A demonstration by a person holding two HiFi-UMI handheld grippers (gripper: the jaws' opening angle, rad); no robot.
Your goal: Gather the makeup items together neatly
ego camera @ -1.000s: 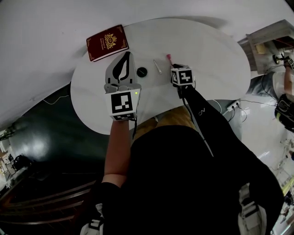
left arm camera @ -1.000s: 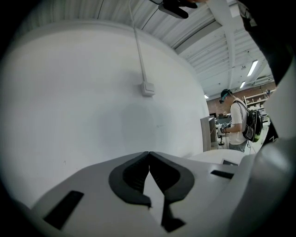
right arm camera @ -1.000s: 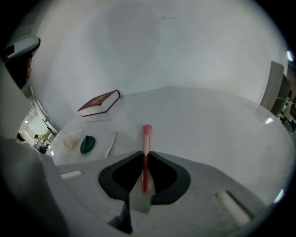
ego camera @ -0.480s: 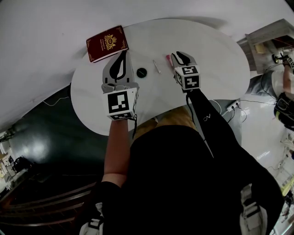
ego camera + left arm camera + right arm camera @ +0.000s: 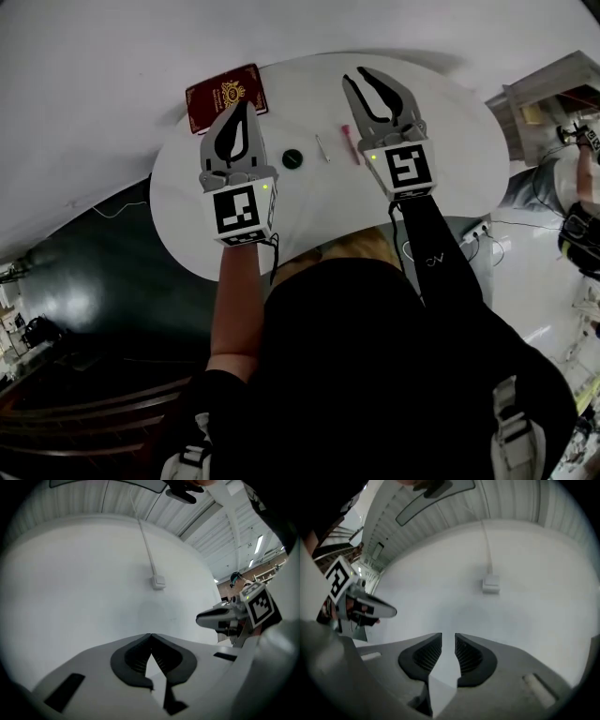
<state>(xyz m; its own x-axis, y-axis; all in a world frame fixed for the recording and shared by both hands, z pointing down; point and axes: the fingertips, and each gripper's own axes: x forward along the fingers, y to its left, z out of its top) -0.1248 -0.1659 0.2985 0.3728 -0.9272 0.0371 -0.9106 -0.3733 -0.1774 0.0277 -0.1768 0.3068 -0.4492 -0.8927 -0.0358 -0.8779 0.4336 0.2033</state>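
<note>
On the round white table [image 5: 450, 141] lie a small black round compact [image 5: 292, 158], a slim pale stick [image 5: 322, 148] and a pink stick [image 5: 346, 143], side by side and apart. My left gripper [image 5: 242, 104] hovers above the table left of the compact, jaws shut and empty; its tips meet in the left gripper view [image 5: 150, 635]. My right gripper [image 5: 353, 75] is raised above the pink stick. Its jaws have just been opening and now stand apart with nothing between them [image 5: 448, 638]. Both grippers point level at a white wall.
A dark red booklet [image 5: 225, 94] lies at the table's far left edge. The white wall ahead carries a cable and a small box [image 5: 158, 581] [image 5: 491, 584]. Dark floor lies left of the table. Cluttered equipment stands at the right [image 5: 562, 94].
My right gripper has lifted high off the table from beside the pink stick and swung level, its jaws now apart. The left gripper rose slightly. The items stayed put.
</note>
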